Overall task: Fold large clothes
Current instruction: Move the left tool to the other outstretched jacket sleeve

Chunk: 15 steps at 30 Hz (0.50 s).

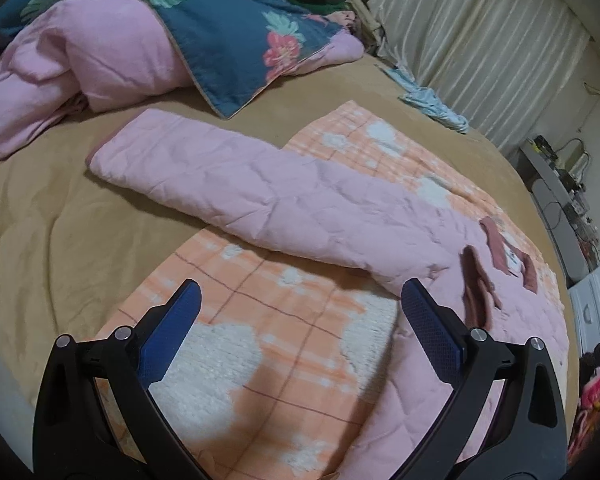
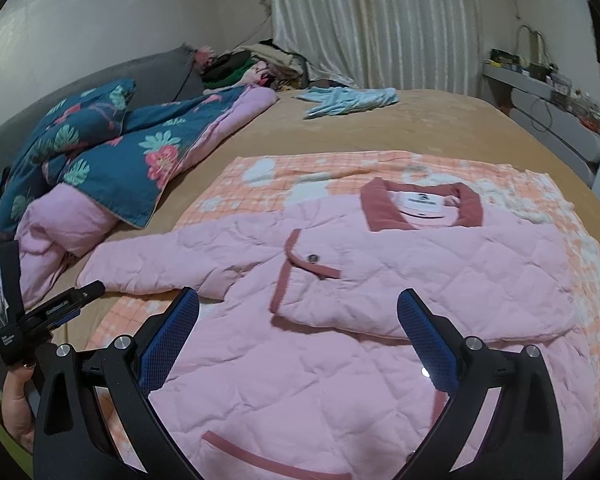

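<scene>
A pink quilted jacket [image 2: 380,272] with a dark pink collar lies flat on an orange checked blanket [image 2: 260,176] on the bed. Its left sleeve [image 1: 236,184] stretches out to the side, past the blanket's edge. The right side seems folded over the front. My left gripper [image 1: 300,300] is open and empty above the blanket, just below the sleeve. My right gripper [image 2: 300,308] is open and empty above the jacket's lower front. The left gripper also shows in the right wrist view [image 2: 60,304], held at the bed's left edge.
A teal floral quilt with pink lining [image 2: 100,160] is heaped at the head of the tan bed [image 2: 440,128]. A light blue garment [image 2: 352,100] lies at the far side. A clothes pile [image 2: 252,68], curtains and a cluttered shelf [image 2: 540,76] stand beyond.
</scene>
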{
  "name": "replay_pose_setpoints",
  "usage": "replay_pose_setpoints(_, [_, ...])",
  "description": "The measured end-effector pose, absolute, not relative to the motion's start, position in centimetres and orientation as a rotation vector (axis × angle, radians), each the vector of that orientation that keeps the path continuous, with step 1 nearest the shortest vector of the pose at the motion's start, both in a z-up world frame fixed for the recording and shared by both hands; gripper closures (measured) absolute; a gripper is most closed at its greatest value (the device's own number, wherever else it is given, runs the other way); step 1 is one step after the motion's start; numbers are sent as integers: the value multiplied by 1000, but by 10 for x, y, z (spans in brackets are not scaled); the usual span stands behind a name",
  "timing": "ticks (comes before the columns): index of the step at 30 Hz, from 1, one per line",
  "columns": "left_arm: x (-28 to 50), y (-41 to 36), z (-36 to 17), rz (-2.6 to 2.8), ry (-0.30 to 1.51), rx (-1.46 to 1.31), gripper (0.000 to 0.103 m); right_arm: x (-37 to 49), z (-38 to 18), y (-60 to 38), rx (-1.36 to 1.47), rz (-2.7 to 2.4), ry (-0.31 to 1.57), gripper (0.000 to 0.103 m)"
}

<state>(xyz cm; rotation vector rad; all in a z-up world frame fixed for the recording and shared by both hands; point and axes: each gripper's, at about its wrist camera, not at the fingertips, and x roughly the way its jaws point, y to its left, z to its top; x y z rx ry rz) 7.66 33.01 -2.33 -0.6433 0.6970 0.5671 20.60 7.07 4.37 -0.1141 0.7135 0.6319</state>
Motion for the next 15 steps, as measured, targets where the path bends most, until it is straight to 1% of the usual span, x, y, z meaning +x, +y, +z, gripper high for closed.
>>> replay_pose_setpoints(15, [73, 387, -64, 656, 690, -789, 9, 201, 7, 166, -259, 754, 749, 4])
